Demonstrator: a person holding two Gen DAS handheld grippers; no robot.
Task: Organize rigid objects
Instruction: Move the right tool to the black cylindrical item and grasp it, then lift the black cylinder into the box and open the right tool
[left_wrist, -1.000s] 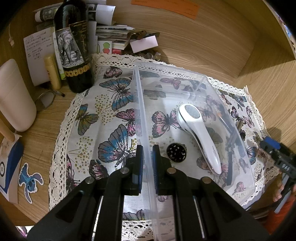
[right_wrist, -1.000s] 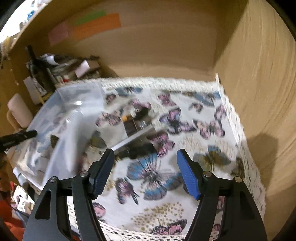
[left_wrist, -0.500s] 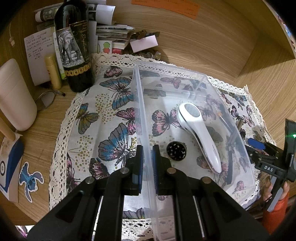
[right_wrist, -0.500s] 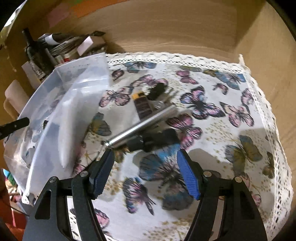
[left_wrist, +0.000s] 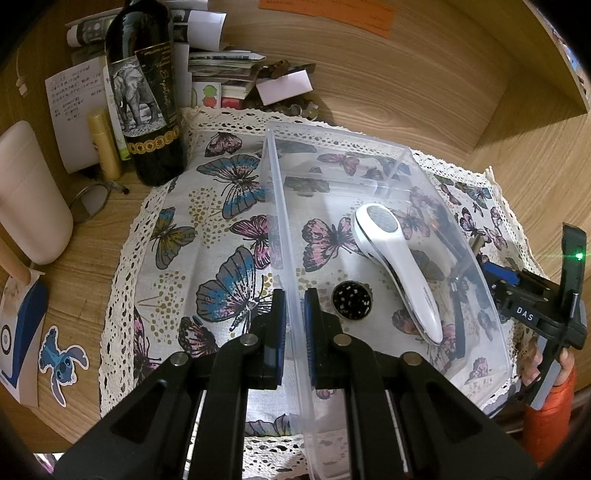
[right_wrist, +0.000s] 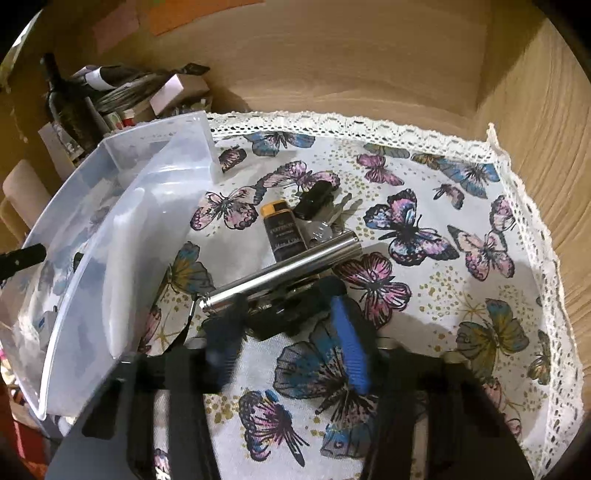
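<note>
In the clear bin (left_wrist: 399, 162) the lint shaver (left_wrist: 399, 266) lies right of the round grinder (left_wrist: 351, 300); a wine bottle (left_wrist: 147, 110) stands far left.

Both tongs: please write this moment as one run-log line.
left tongs: shut on bin wall | right tongs: open, at black tool

A domestic interior: a wooden desk alcove (left_wrist: 461, 92) in a home. A lace-edged butterfly-print cloth (left_wrist: 221, 236) covers the desktop. Left of the cloth stand a dark wine bottle with an elephant label (left_wrist: 146, 99), a handwritten note (left_wrist: 72, 107), and a cartoon sticker (left_wrist: 61, 363) on the bare wood. Behind the cloth, against the back panel, lie stacked papers and cards (left_wrist: 225, 74). On the cloth rest keys (right_wrist: 328, 218) and a clear plastic storage bin (left_wrist: 399, 166).
</note>
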